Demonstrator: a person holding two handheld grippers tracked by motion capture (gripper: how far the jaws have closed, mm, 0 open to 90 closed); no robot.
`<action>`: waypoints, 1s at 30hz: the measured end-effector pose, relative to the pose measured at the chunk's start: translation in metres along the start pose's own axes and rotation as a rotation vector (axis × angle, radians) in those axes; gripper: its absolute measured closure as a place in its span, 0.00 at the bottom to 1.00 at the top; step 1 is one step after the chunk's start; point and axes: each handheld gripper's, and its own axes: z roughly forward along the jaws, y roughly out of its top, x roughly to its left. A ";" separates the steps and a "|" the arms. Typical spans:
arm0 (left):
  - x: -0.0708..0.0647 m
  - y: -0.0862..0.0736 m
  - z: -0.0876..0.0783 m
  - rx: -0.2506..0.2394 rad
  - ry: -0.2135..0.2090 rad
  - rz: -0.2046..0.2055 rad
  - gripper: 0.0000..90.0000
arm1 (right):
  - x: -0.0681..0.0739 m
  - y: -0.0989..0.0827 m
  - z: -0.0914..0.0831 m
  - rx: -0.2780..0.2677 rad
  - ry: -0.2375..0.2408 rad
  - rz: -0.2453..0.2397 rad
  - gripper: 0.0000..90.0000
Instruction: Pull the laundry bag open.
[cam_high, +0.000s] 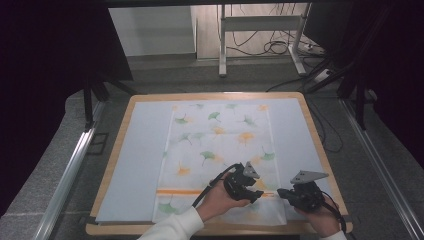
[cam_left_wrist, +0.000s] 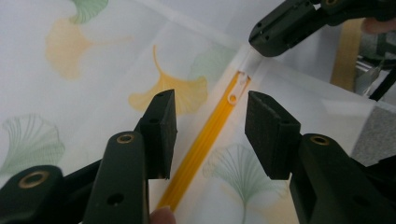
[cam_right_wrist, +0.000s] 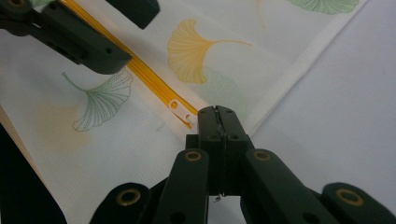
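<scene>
Surroundings of the wooden-rimmed table

A pale blue mat (cam_high: 137, 160) is lying flat over the table (cam_high: 112, 165), leaving its light wooden rim (cam_high: 320, 145) showing on all sides. Grey carpeted floor (cam_high: 60, 165) is spreading around the table. Two metal rails are running alongside it, one at the left (cam_high: 67, 175) and one at the right (cam_high: 382, 175). Beyond the far edge, a white metal frame (cam_high: 260, 30) is standing on the floor, with black cables (cam_high: 272, 46) coiling around its feet. Another cable (cam_high: 327, 130) is trailing down the floor by the table's right side. Dark curtains (cam_high: 45, 75) are hanging at both sides.
</scene>
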 end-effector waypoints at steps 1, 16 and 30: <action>0.000 0.002 0.002 0.004 0.002 0.005 0.61 | -0.001 0.000 0.000 0.001 0.000 -0.001 0.99; -0.004 0.004 0.024 0.062 0.006 0.048 0.74 | 0.000 -0.002 0.003 0.018 -0.007 -0.001 0.99; -0.009 0.008 0.036 0.069 0.020 0.110 0.77 | -0.001 -0.003 0.005 0.026 -0.007 0.001 0.99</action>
